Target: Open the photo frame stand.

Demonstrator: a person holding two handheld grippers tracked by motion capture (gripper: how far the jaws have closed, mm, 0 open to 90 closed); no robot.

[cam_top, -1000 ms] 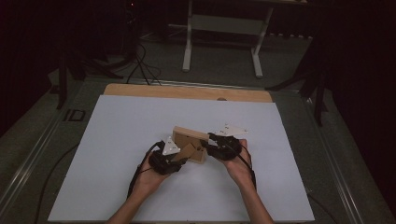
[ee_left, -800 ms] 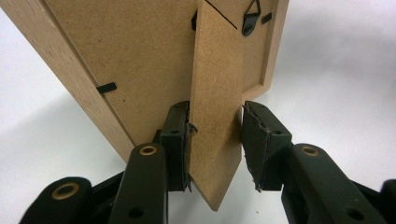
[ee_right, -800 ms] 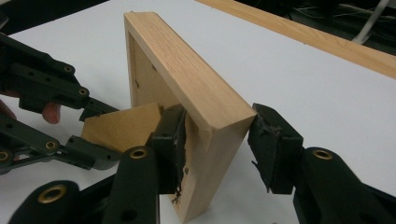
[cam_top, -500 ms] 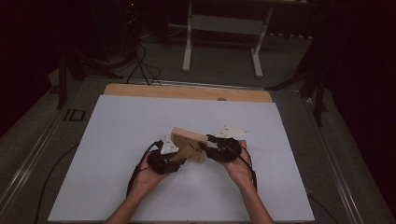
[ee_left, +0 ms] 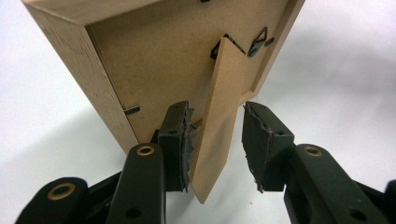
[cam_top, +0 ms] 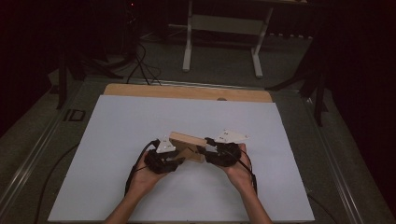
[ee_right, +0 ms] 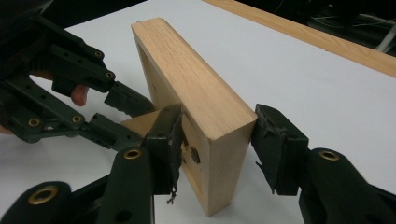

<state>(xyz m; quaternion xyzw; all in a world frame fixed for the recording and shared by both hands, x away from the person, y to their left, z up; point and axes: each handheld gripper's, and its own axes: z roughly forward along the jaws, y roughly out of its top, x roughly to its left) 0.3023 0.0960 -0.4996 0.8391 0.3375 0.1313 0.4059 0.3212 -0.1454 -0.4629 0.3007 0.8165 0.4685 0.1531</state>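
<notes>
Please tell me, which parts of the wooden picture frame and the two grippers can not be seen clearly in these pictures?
- Front face of the wooden picture frame: turned away; the left gripper view shows its back, the right gripper view its edge.
- Foot of the fold-out stand: behind the left gripper fingers.
- Right gripper contact with the frame: too close to tell.
- High view: frame details too small.
</notes>
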